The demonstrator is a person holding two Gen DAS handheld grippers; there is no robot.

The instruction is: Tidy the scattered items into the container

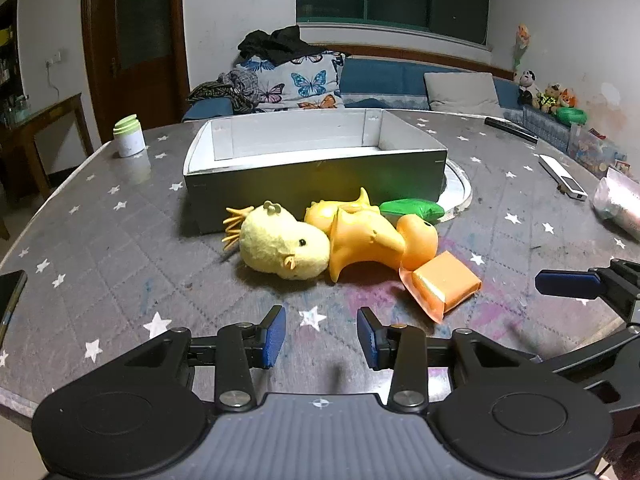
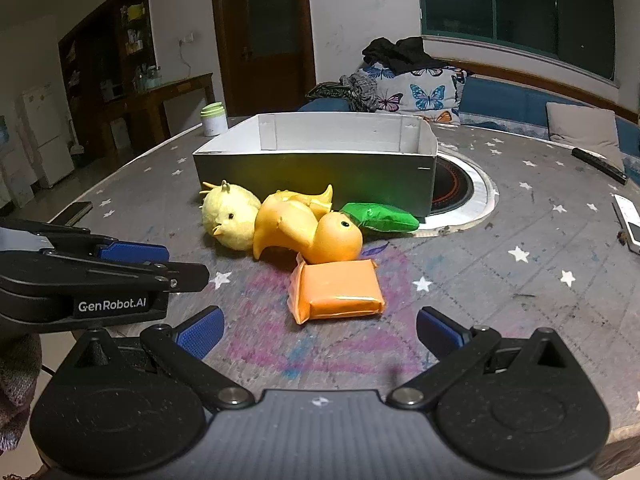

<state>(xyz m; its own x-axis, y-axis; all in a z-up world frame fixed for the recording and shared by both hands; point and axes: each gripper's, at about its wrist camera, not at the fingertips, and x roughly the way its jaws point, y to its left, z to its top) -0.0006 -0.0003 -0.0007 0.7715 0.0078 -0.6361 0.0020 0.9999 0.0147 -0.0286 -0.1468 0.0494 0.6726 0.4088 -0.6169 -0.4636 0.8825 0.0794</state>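
Both tongs, left (image 1: pixel 321 338) and right (image 2: pixel 318 330), hover apart, empty, near the orange wrapped block (image 2: pixel 338 290); plush chick (image 1: pixel 280 246), rubber duck (image 1: pixel 368 236) and green packet (image 1: pixel 412 208) lie touching outside the grey cardboard box (image 1: pixel 316 174). Gripping one may drag its neighbours.

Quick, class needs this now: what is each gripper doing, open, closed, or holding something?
Left gripper: open, holding nothing.
Right gripper: open wide, holding nothing, the orange packet just ahead of it.
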